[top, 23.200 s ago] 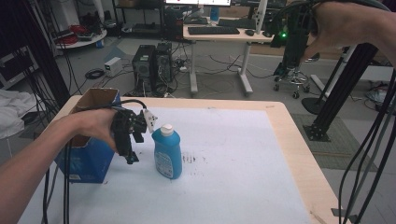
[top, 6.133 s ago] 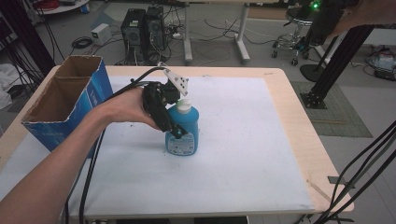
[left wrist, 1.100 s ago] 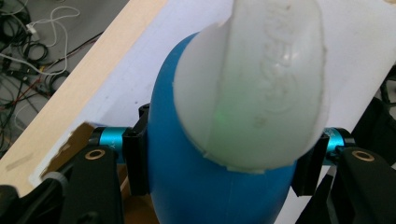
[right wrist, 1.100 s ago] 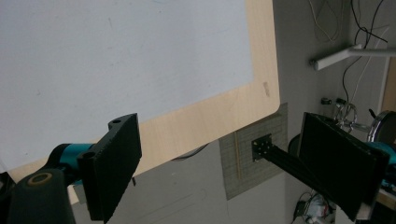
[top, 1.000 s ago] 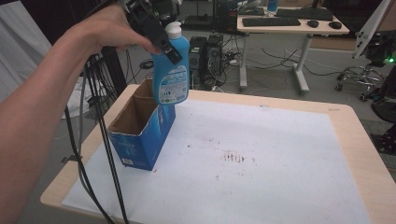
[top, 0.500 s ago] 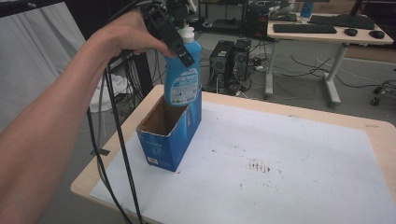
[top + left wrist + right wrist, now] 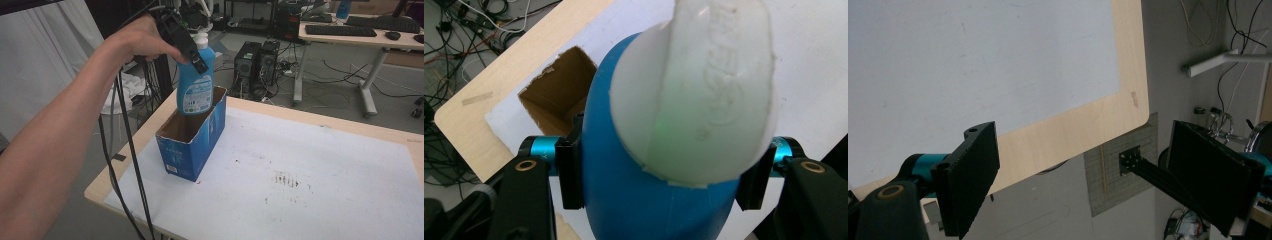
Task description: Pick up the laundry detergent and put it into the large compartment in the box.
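- Your left gripper [image 7: 659, 185] is clamped on the blue bottle [image 7: 196, 85]: in the left gripper view one black pad [image 7: 571, 172] presses on each flank of the bottle's body, just below its shoulder.
- The jaws stand as wide as the bottle's body and no wider; no gap shows between pad and plastic on either side.
- The bottle's white cap [image 7: 696, 85] points toward the camera in the left gripper view, and the body hangs down from the jaws.
- In the high view your left hand [image 7: 142, 42] holds the gripper above the table, with the bottle upright beneath it.
- The bottle's base sits at the mouth of the open blue box [image 7: 192, 137], level with the box's rim or just inside it; whether the base touches the cardboard you cannot tell.
- The box stands upright near the left edge of the table [image 7: 125, 165], on the white sheet [image 7: 320, 180] that covers most of the top.
- Your right gripper [image 7: 1083, 175] is released: its two black jaws stand wide apart with nothing between them.
- Past those jaws the right gripper view shows the table's wooden corner [image 7: 1128, 95] and the floor below it.
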Demonstrator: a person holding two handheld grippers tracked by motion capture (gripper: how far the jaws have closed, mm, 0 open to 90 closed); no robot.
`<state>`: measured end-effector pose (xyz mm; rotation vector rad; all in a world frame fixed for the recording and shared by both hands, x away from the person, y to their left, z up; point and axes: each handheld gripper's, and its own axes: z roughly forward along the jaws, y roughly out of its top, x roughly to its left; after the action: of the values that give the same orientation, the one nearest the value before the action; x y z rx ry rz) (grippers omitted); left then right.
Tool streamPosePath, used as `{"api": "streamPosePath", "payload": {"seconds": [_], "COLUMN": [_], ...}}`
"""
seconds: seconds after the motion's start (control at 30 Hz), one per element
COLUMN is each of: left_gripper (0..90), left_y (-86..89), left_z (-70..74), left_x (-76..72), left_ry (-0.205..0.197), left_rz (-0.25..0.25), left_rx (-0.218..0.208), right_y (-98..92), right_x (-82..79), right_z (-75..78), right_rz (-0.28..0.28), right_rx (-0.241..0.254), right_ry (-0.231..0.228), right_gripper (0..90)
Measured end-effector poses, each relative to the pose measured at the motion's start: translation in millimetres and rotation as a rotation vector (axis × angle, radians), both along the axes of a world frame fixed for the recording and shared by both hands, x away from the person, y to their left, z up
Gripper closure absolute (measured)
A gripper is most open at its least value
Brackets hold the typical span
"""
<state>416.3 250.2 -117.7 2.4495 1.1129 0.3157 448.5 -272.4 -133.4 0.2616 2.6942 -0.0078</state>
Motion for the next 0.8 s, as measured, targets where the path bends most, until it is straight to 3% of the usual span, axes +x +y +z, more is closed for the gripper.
{"api": "streamPosePath", "payload": {"seconds": [0.43,0.8], "left_gripper": [38.3,38.3], "left_y": [14.4,22.4], "left_z": [-31.9,-72.1], "left_x": [-1.3,-0.3], "left_ry": [0.021,0.062], "left_rz": [0.003,0.002], "left_rx": [-0.009,-0.021], "right_y": [3.0,5.0], "right_x": [-0.3,-0.1], "right_z": [-3.4,-7.2], "right_rz": [-0.002,-0.002], "right_rx": [0.002,-0.007], "right_ry": [0.006,0.012], "right_gripper": [12.8,12.8]}}
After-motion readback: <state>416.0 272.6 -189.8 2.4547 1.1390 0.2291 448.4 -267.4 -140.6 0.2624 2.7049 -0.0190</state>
